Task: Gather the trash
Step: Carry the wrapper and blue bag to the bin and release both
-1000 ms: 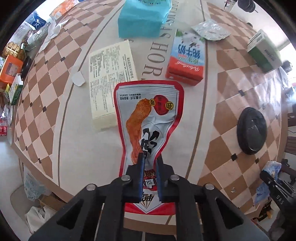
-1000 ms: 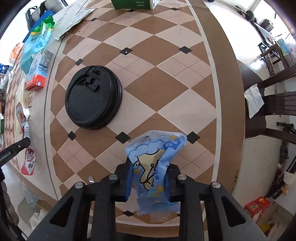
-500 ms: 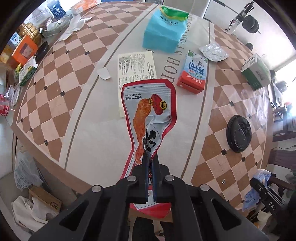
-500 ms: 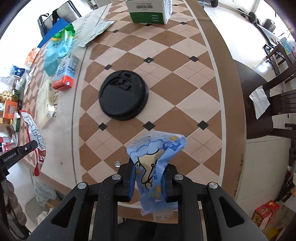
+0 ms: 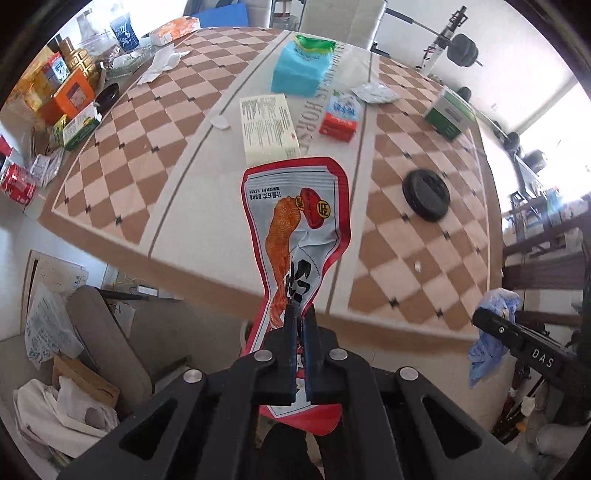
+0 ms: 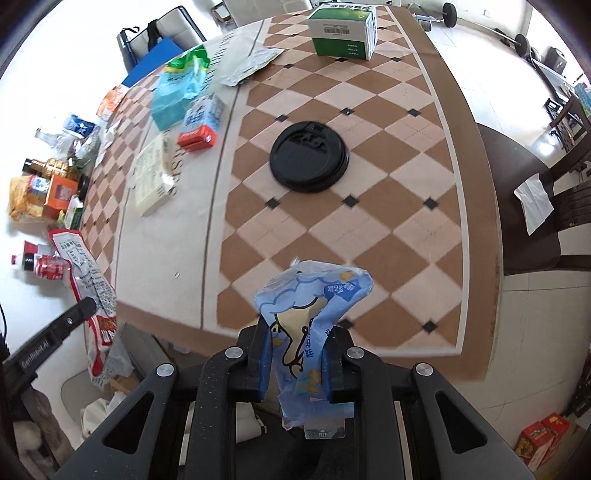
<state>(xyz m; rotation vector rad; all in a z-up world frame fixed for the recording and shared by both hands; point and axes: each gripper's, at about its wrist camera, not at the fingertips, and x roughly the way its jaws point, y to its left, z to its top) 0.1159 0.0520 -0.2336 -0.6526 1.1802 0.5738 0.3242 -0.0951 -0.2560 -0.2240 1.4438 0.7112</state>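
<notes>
- left gripper (image 5: 300,325): pressed together, pinching the red pouch (image 5: 295,229) low on its length; the pouch stands up from the jaws in the centre of the left view, clear of the surface (image 5: 177,177), likely held that way so it can be carried off.
- right gripper (image 6: 297,354): closed on the blue wrapper (image 6: 314,295), crumpled between the pads in the lower centre of the right view; the wrapper is bunched, so the jaws stand a little apart around it.
- both grippers point steeply down over the near edge of the surface; judged: both items are picked and on their way to a bin, which i cannot identify in either view.
- black lid (image 6: 309,158): flat on the checkered part, upper centre of the right view; uncollected.
- cream box (image 5: 267,127) and small carton (image 5: 340,118): lying on the pale central strip, upper centre of the left view, near each other but apart.
- teal pack (image 5: 301,66): beyond them, top centre.
- green box (image 6: 341,31): top of the right view, near the far edge.
- foil scrap (image 5: 375,92): just right of the carton.
- bags and paper (image 5: 62,398) on the floor, lower left of the left view; purpose unclear.
</notes>
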